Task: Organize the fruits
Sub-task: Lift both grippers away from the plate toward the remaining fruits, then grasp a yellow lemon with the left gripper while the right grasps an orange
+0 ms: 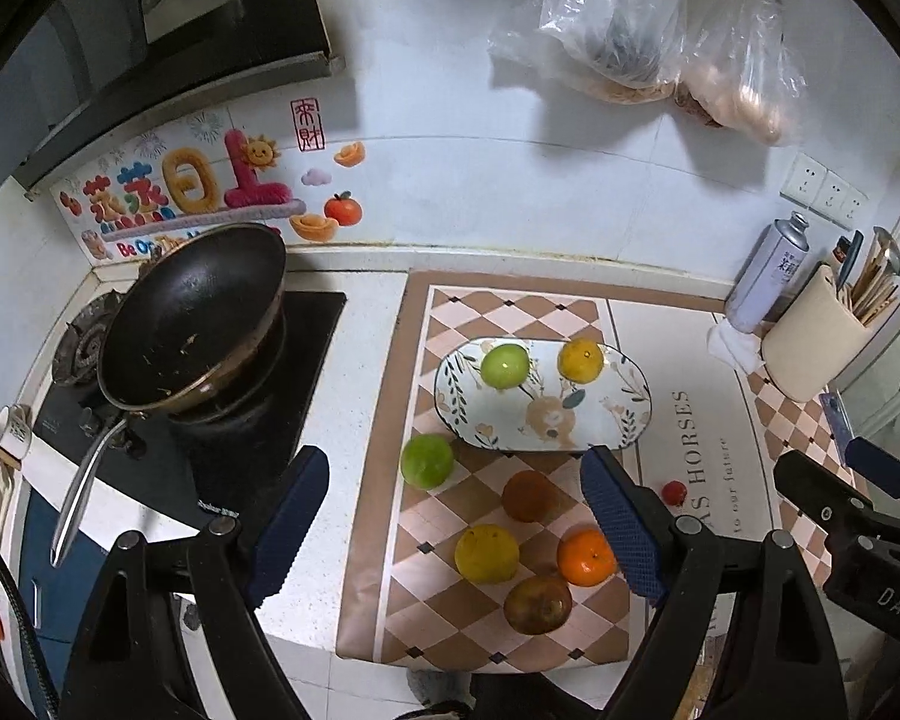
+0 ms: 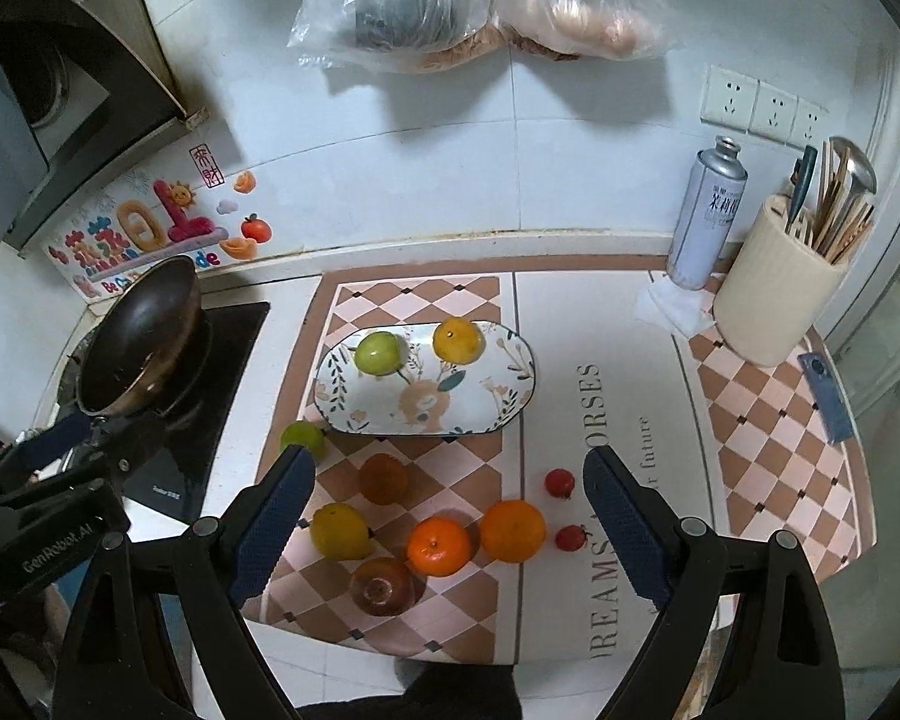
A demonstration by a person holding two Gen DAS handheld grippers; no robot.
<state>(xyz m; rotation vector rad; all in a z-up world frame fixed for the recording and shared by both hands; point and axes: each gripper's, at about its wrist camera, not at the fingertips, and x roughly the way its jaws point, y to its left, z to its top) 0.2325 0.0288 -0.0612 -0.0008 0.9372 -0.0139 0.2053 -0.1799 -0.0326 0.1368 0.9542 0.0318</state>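
Right wrist view, both hand-held grippers [image 2: 447,516] wide, oval glazed plate [image 2: 510,384], round glossy fruits [image 2: 438,545].

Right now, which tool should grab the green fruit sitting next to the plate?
Probably the left tool. It hangs open over the mat's left side, close to the green fruit beside the plate. The right tool, also open, faces the oranges further right.

White surface [image 2: 570,678] along tiled wall. Checkered mat [image 2: 768,456] spread over it. Directly on surface: black stove [image 2: 210,420] at left, pan [image 2: 141,336] on top. Spray can [image 2: 705,216], utensil holder [image 2: 777,291], crumpled tissue [image 2: 672,303] at back right.
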